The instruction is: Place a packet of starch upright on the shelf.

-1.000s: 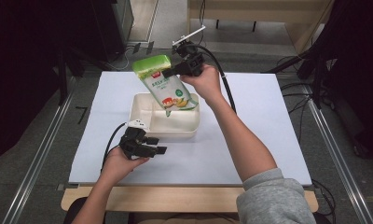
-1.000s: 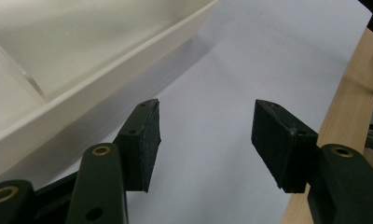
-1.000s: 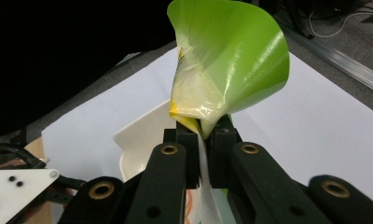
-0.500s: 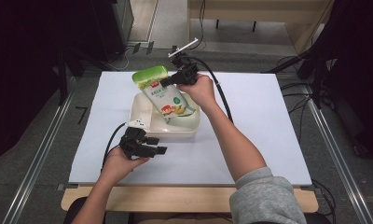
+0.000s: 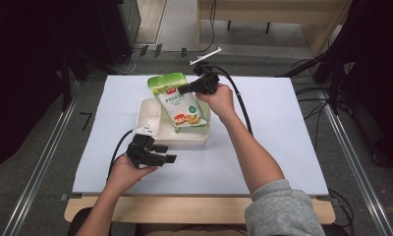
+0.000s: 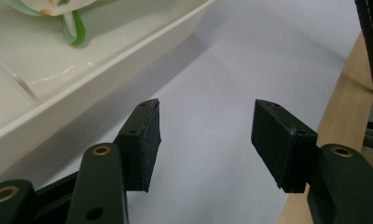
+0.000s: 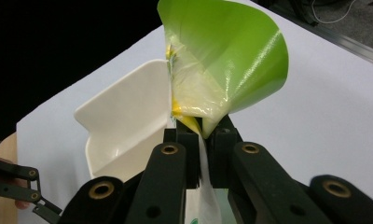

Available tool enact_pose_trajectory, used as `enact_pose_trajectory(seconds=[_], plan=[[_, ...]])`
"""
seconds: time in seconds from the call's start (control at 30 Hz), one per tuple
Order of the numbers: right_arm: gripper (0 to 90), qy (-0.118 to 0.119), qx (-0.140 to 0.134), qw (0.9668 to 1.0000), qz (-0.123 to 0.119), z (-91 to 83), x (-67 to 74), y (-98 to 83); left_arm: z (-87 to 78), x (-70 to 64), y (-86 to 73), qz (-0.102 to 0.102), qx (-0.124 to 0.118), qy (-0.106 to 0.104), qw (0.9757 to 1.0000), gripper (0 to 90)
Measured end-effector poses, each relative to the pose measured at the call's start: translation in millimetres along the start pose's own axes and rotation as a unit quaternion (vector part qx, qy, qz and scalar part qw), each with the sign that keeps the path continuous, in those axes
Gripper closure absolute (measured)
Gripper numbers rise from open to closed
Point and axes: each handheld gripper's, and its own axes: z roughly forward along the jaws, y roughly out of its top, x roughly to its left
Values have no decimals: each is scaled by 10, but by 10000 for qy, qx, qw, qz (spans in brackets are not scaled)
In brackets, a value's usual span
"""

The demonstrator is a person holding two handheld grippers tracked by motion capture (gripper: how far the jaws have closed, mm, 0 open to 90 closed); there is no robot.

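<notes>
A green and white snack bag (image 5: 177, 101) hangs over the cream tray (image 5: 146, 118), its lower end down inside the tray. My right gripper (image 5: 184, 89) is shut on the bag's upper edge; in the right gripper view the bag (image 7: 222, 65) is pinched between the two jaws at my right gripper (image 7: 201, 128), with the tray (image 7: 124, 116) behind it. My left gripper (image 5: 171, 157) rests open on the white sheet just in front of the tray. In the left gripper view my left gripper (image 6: 205, 135) has nothing between its pads, and the tray's wall (image 6: 96, 79) runs along the left.
A white sheet (image 5: 283, 128) covers the table, with a wooden edge (image 5: 184, 211) along the near side. Black cables (image 5: 241, 105) trail from both grippers. Metal rails (image 5: 351, 162) flank the table on the floor.
My right gripper has come down with the bag, lowering it from above the tray until its bottom end sits in the tray. My left gripper has stayed put.
</notes>
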Motion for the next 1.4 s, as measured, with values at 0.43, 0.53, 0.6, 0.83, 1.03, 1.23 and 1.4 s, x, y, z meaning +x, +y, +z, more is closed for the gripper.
enact_pose_trajectory(seconds=[0.43,0.53,0.6,0.83,1.03,1.23,1.4], plan=[[868,-32,-197,9998,72,-60,-88,-144,1,0,1,-4,-4,-1,10000,430],[865,-30,-188,9997,140,-88,-125,-181,4,-3,3,12,27,-1,10000,430],[865,-45,-182,9997,165,-107,-152,-218,4,-2,5,11,21,-3,10000,430],[850,-64,-128,9996,235,-161,-213,-289,2,3,4,13,23,0,10000,430],[790,-102,-103,9995,297,-195,-246,-321,11,3,7,18,36,-5,10000,430],[644,-133,-217,9991,343,-274,-269,-308,28,-2,15,7,33,-13,10000,431],[555,-214,-286,9985,423,-345,-300,-305,31,-1,22,40,78,0,10000,430]])
